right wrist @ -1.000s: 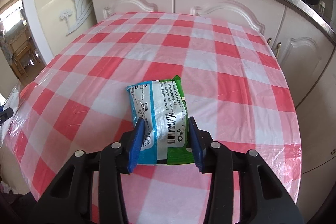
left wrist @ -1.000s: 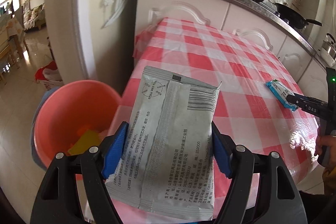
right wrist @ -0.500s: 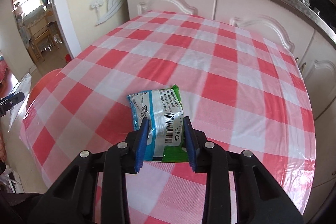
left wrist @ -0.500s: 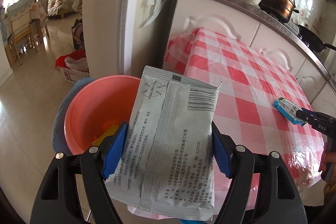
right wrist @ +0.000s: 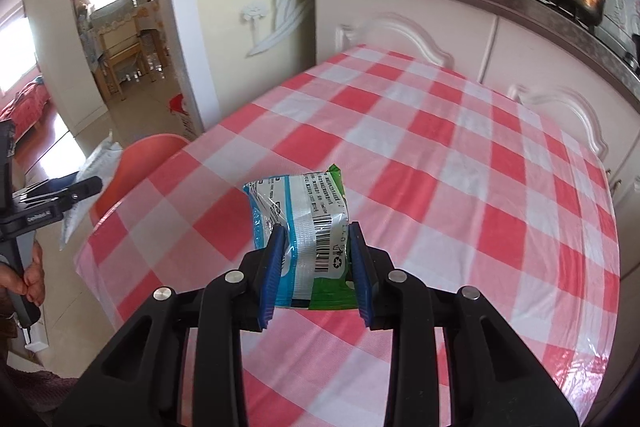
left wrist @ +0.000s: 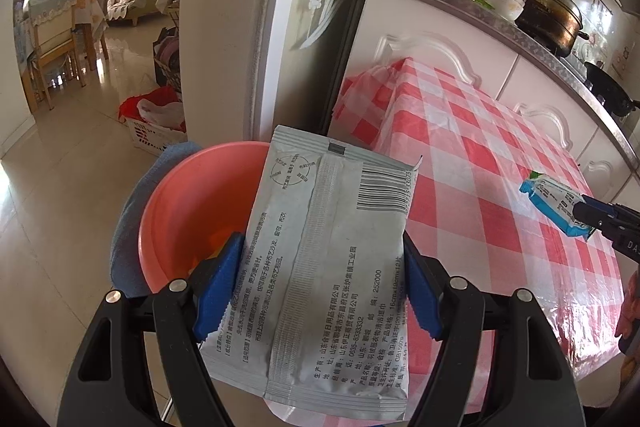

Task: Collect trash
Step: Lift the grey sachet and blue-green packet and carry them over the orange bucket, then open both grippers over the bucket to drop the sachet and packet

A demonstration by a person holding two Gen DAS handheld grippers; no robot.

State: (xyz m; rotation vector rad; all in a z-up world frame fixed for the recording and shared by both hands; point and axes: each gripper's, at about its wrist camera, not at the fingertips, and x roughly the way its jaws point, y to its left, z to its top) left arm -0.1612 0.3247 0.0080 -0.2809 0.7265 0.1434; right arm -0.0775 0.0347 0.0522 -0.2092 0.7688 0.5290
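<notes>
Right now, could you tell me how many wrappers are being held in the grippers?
2. A grey sachet is clamped in the left gripper above the pink bucket; a blue-and-green wrapper is clamped in the right gripper over the checked tablecloth. More trash may lie hidden in the bucket.

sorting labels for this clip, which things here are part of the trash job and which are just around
Part of the job:
- grey packet in left hand-held gripper
- blue-green packet in right hand-held gripper
- pink bucket

Just around:
- checked tablecloth
- brown pot
- laundry basket
</notes>
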